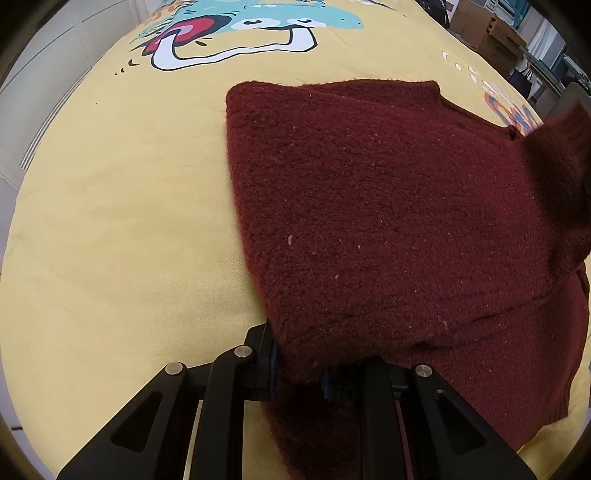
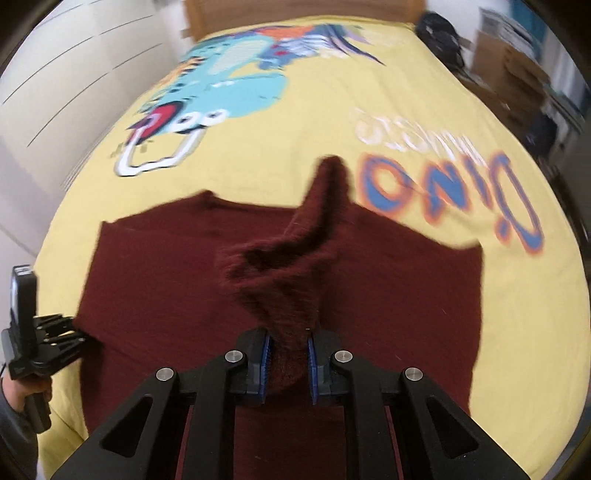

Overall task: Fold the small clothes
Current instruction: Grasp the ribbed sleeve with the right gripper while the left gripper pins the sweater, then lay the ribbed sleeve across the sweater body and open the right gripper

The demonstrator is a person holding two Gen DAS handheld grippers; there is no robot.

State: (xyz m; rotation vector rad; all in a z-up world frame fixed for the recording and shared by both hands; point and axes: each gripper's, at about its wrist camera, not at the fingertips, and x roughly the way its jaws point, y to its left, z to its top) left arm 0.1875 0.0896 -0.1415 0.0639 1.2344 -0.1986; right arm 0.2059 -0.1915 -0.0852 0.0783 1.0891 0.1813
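A dark red knitted sweater [image 1: 369, 206] lies spread on the yellow bedspread [image 1: 110, 221]. My left gripper [image 1: 297, 363] is shut on the sweater's near left corner, and the cloth hides its right pad. In the right wrist view my right gripper [image 2: 288, 363] is shut on a sleeve [image 2: 295, 258] of the sweater [image 2: 155, 280]; the sleeve rises from between the blue pads and trails away over the body. That view is blurred. The left gripper [image 2: 79, 339] also shows at its left edge, held by a hand at the sweater's corner.
The bedspread [image 2: 517, 314] carries a cartoon dinosaur print [image 2: 229, 85] and large blue-orange letters [image 2: 443, 192]. Pale cupboard fronts [image 2: 55, 92] run along the left. Cardboard boxes [image 2: 513, 77] and dark bags [image 2: 443, 33] stand past the far right side of the bed.
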